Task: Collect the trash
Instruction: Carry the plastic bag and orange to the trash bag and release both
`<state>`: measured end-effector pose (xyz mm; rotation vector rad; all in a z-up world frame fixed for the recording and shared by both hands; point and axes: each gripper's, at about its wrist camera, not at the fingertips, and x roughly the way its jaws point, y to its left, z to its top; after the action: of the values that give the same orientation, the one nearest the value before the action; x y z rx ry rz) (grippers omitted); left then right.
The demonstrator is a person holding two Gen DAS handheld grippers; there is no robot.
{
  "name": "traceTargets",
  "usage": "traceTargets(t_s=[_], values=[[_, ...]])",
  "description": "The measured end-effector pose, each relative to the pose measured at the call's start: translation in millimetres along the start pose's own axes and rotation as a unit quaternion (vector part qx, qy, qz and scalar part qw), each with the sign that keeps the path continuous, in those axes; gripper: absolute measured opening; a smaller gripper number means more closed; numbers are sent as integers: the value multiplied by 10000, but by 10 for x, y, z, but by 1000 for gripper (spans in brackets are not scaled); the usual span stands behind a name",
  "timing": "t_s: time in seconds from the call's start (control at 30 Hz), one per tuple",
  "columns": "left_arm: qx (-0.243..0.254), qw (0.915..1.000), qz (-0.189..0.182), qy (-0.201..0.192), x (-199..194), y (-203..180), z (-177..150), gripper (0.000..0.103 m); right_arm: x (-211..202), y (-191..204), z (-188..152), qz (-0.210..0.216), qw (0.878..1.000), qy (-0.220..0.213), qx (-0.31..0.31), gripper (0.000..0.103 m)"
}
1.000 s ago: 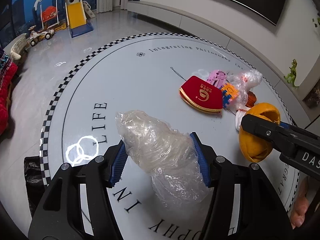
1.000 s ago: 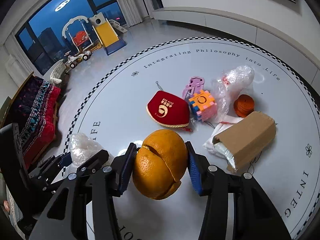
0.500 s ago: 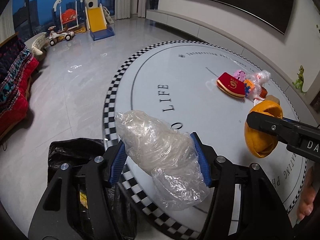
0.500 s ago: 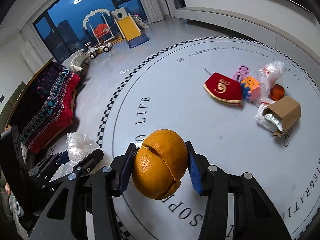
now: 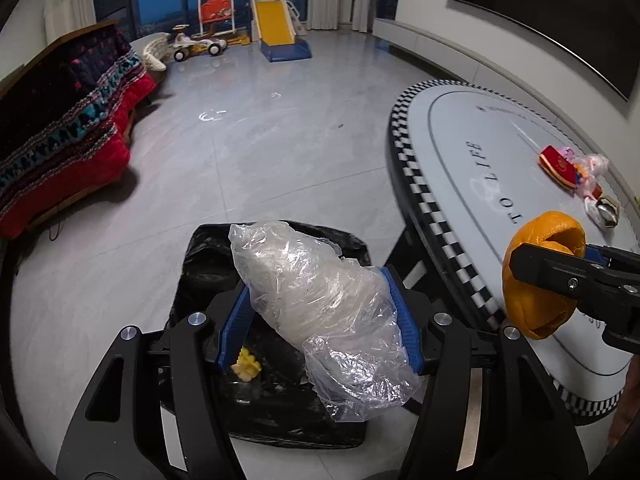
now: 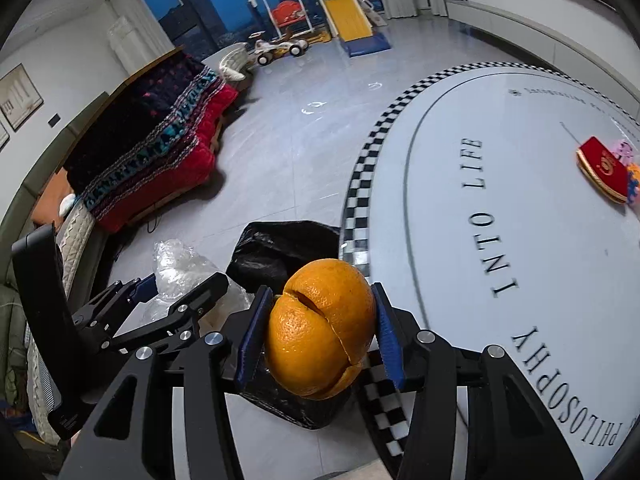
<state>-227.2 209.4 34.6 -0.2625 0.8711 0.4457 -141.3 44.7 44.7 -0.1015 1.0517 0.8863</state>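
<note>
My left gripper (image 5: 318, 322) is shut on a crumpled clear plastic bag (image 5: 316, 300) and holds it above the open black trash bag (image 5: 208, 264) on the floor. A small yellow scrap (image 5: 247, 368) lies inside the trash bag. My right gripper (image 6: 316, 340) is shut on an orange peel (image 6: 320, 328), over the table's checkered edge and next to the trash bag (image 6: 280, 246). The peel also shows at the right of the left wrist view (image 5: 540, 276). The plastic bag also shows in the right wrist view (image 6: 180, 264).
The round white table (image 5: 480, 152) with a checkered rim carries a red pouch (image 5: 556, 164), toys, a plastic bag and a cardboard box (image 5: 608, 210) at its far side. A sofa with a red and dark blanket (image 5: 60, 128) stands at the left. Children's toys stand by the window.
Both grippers have swung left off the table with their loads. The left one now hangs over the black trash bag, the right one at the table's edge.
</note>
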Motion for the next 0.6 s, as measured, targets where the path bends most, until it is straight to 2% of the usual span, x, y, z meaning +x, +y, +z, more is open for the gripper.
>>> traceTargets(t_s=[0.17,0.23,0.27,0.3,0.33,0.43,0.6], values=[[-462,9980,345,246,162,491,-209,61,313,322,-31,200,9992,270,-225,52],[-539,9969,405,407,242,625,-271,67,474,427,-7,313,9982,441,-266,56],[-571,9960,475,495,283,675,-286,79,533,463,6,381,9975,539,-244,59],[-643,9948,568,546,313,723,-295,98,593,490,19,412,9972,587,-188,69],[-702,9941,624,550,322,767,-308,97,620,511,29,400,9975,564,-123,74],[-820,9924,719,576,341,846,-307,97,622,526,52,421,9979,493,-82,75],[-877,9922,670,587,352,859,-314,97,515,460,46,355,9987,353,-105,75]])
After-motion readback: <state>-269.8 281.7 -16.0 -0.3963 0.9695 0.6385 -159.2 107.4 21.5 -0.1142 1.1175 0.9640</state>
